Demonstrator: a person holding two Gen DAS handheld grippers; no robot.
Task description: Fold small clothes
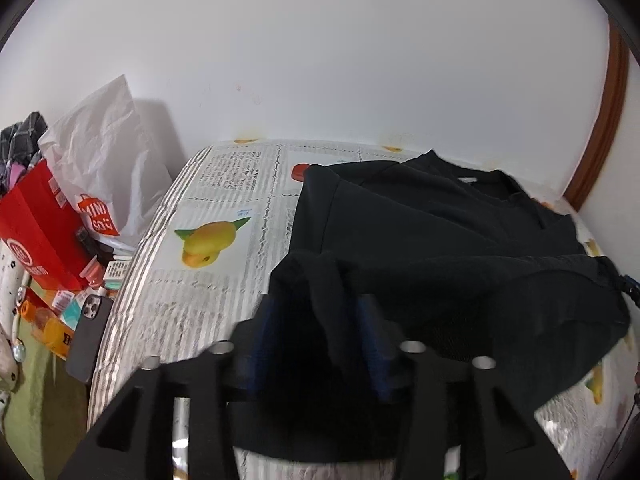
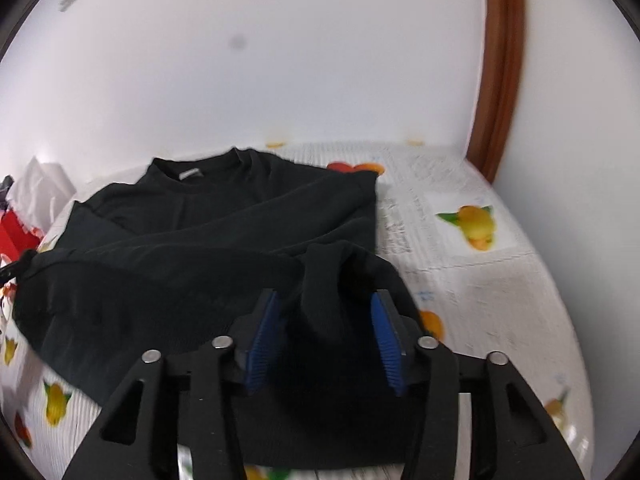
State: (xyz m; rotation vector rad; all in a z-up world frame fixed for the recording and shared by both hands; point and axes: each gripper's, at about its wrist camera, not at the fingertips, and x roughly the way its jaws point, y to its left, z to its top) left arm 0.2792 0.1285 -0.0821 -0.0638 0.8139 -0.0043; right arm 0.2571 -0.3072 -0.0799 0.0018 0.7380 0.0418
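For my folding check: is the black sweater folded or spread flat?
Partly folded: the black sweater has its lower part doubled up over its body on the bed.

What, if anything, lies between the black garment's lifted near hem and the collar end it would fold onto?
Nothing visible. The black garment lies bare up to its collar; the lifted hem sits between each open gripper's pads, left gripper, right gripper.

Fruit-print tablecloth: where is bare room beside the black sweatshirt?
The tablecloth lies bare between the black sweatshirt and the phone at its edge; also bare from the sweatshirt to the brown frame. Crowded: past that edge, red bag, white bag, boxes.
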